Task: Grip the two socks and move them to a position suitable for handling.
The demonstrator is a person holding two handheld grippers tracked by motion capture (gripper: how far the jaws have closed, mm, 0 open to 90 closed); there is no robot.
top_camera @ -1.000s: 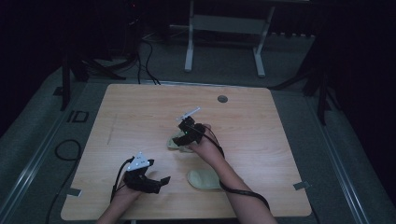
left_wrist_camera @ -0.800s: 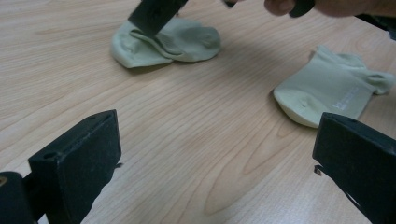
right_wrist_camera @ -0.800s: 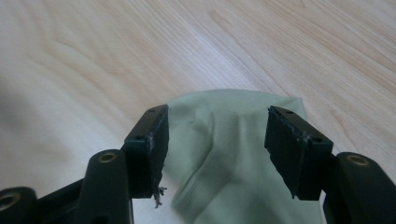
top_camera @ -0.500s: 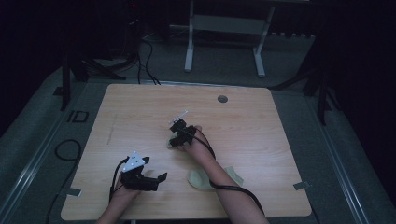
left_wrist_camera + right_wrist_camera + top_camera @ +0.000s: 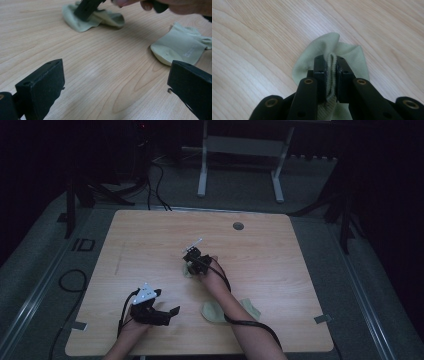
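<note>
Two pale green socks lie on the wooden table (image 5: 150, 240). My right gripper (image 5: 190, 262) (image 5: 331, 75) is shut on the ribbed edge of one sock (image 5: 324, 47) (image 5: 188, 269) (image 5: 95, 18) near the table's middle, and the cloth bunches below its jaws. The second sock (image 5: 216, 311) (image 5: 178, 48) lies flat toward the front edge, partly under the right forearm. My left gripper (image 5: 169, 313) (image 5: 116, 82) rests at the front left, open, its jaws wide apart with bare wood between them, pointed toward both socks.
A small round grommet hole (image 5: 238, 226) sits near the table's far edge. Cables trail from both grippers across the table's front. Beyond the table are a dark floor, a white desk frame (image 5: 240, 150) and loose cables (image 5: 150, 175).
My right gripper has drifted slightly left and toward the far side with the sock in it. The left gripper has stayed at the front left.
</note>
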